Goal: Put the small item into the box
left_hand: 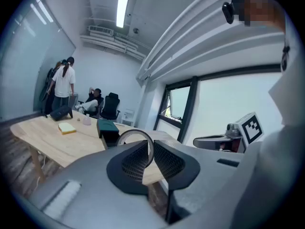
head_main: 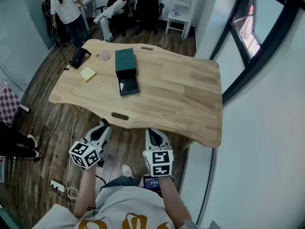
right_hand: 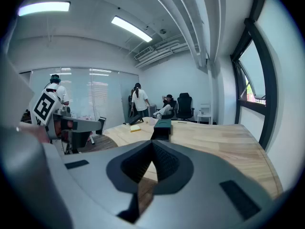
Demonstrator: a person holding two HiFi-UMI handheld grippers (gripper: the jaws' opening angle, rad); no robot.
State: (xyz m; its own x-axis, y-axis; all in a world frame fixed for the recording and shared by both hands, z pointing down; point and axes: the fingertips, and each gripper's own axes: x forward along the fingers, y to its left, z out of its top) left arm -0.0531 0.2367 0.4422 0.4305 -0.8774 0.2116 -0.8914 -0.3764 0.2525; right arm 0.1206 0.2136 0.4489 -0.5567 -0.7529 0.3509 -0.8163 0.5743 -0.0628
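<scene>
Both grippers hang off the near edge of the table [head_main: 186, 92], well short of anything on it. The left gripper [left_hand: 152, 150] has its jaws pinched almost together, and a thin grey ring [left_hand: 135, 131] stands up from the slit between them. It looks clamped by its rim, so I take that ring to be the small item, already in hand. The right gripper [right_hand: 151, 149] has its jaws clenched tip to tip with nothing between them.

The dark green box [head_main: 125, 61] sits well apart from both grippers, across the table and a little left of the person's middle. Its long axis runs straight away from the person, and its drawer [head_main: 129, 86] is pulled out toward the near edge, open side up. That drawer is the closest part of the box to the jaws. A yellow block [head_main: 88, 74] and a pink round piece [head_main: 104, 56] lie left of the box, untouched.

The left gripper is the nearer one, and the box lies ahead of it and slightly to its right. The carry looks like a plain forward reach over the near edge to the drawer, then letting go.
</scene>
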